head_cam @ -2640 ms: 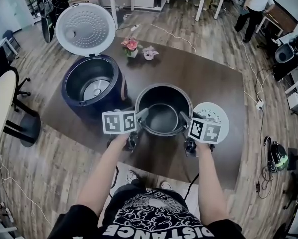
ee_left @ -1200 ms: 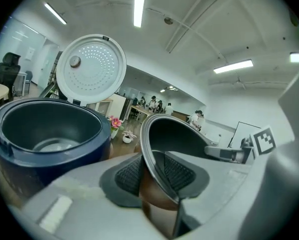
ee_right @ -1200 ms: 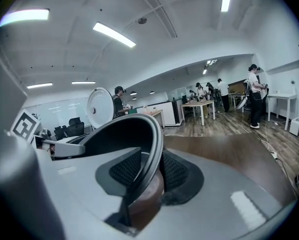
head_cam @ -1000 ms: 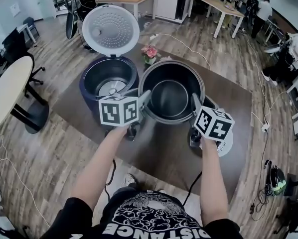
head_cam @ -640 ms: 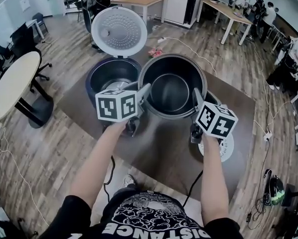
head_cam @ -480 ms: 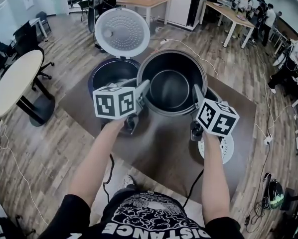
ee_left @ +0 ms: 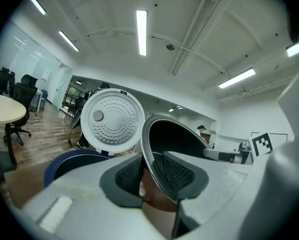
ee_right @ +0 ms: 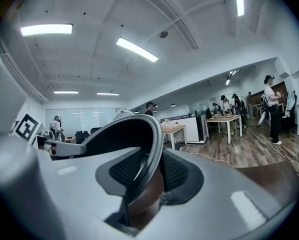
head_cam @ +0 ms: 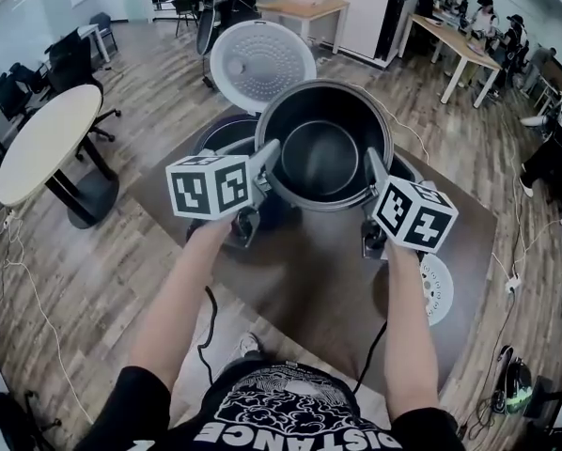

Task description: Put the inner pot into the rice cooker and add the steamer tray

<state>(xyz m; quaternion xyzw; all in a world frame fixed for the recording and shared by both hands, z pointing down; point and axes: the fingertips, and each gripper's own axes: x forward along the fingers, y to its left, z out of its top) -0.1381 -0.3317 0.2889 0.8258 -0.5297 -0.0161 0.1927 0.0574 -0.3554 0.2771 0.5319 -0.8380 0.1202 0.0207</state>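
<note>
Deep, round, dark inner pot [head_cam: 323, 148], thin bright rim

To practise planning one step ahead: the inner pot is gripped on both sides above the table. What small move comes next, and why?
Probably shift the inner pot leftward until centred over the rice cooker. The left hand-held gripper and right hand-held gripper clamp its opposite rims, the cooker's lid stands open, and the pot hangs right of the cooker's opening.

Inner pot [head_cam: 323, 148] now aloft, nearer rice cooker [head_cam: 223, 135].
</note>
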